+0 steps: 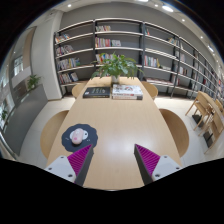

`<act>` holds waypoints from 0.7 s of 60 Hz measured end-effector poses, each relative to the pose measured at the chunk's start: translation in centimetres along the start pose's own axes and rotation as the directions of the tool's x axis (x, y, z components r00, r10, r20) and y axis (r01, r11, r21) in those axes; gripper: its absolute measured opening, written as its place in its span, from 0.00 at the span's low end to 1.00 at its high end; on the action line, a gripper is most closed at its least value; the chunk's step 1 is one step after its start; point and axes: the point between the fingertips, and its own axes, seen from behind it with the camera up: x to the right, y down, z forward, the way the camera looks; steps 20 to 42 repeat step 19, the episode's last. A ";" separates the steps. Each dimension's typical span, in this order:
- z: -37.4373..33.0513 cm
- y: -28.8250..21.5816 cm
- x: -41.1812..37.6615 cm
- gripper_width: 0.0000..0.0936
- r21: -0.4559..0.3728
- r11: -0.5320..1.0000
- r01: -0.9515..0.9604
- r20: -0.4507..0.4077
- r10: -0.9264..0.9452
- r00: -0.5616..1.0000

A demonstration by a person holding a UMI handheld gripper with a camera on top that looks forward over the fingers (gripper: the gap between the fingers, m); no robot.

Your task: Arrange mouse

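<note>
On the near left of the wooden bench [115, 125] lies a round blue mouse mat [77, 136], and the mouse [78, 133] sits on top of it as a small dark shape. It is too small to tell which way it points or how its long axis runs. The mat lies just ahead of the left finger, a little to its left; keeping the mouse there probably marks where it belongs, or where it waits to be picked up.

Moving right, the gripper [114, 158] hovers over the near edge of the bench with its jaws released: the magenta pads [80, 159] stand well apart and nothing is between them, only bare wood. The gripper faces along the bench rather than toward the mouse, so reaching it would call for a swing to the left.

Farther off, at the far end of the bench, a dark book [97, 92] lies beside a lighter stack of books [127, 92], with a green potted plant [119, 66] behind them. Chairs [175, 126] tuck in at the sides. Bookshelves [120, 42] line the far wall, and at the far right stands another wooden table [209, 108].
</note>
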 end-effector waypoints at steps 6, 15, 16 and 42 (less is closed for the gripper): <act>-0.9 -0.6 0.5 0.88 0.016 1.000 -0.009 -0.001 0.009 1.000; -1.6 -1.2 0.6 0.88 0.036 0.999 0.001 0.007 -0.001 1.000; -1.6 -1.2 0.7 0.88 0.037 0.999 0.001 0.006 -0.001 1.000; -1.8 -1.2 0.7 0.88 0.041 0.999 0.001 0.010 -0.001 1.000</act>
